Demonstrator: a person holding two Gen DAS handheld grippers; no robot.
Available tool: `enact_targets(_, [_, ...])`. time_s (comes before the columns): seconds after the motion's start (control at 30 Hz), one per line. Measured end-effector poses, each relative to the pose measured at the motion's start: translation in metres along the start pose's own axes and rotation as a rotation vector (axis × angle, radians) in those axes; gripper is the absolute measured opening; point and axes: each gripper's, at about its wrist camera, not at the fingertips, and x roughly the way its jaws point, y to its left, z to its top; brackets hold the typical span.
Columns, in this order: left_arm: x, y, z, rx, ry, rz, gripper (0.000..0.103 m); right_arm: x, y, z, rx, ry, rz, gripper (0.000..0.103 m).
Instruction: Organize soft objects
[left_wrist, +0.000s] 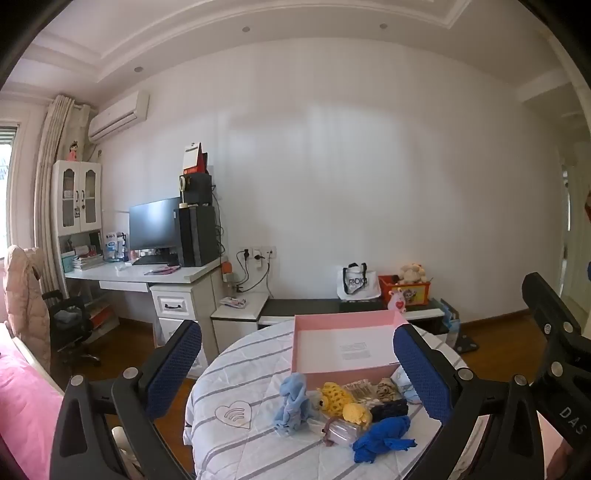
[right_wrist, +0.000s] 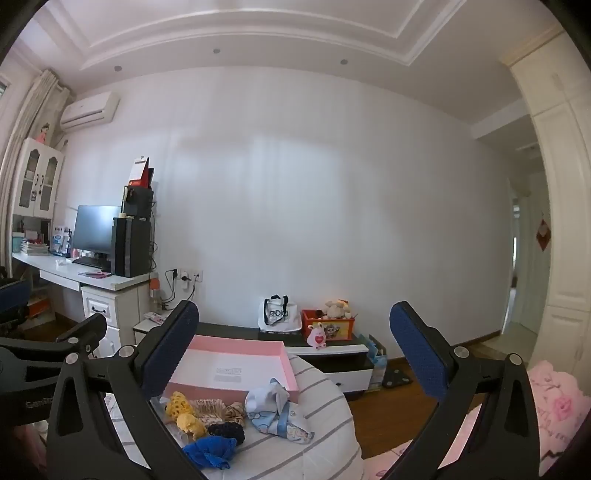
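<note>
Left gripper (left_wrist: 297, 363) raised above table (left_wrist: 236, 373), jaws wide, holding nothing. Right gripper (right_wrist: 295, 350) likewise, jaws spread. Pink box (left_wrist: 345, 325) open, seemingly only printed sheet inside. Soft-item pile (left_wrist: 343, 410) sits just before box on striped cloth.

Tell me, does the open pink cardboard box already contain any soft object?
No, the open pink cardboard box shows only its bare white floor with a small printed label.

desk (left_wrist: 147, 273) | monitor (left_wrist: 154, 223) | tote bag (left_wrist: 357, 282) | air conditioner (left_wrist: 118, 116)
</note>
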Motion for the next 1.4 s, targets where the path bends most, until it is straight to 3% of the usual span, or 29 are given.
enact_targets(1.4, [-0.004, -0.001, 0.002, 0.003, 0.004, -0.019, 0.096, -0.002, 0.002, 0.0, 0.004, -0.008, 0.011, 0.103])
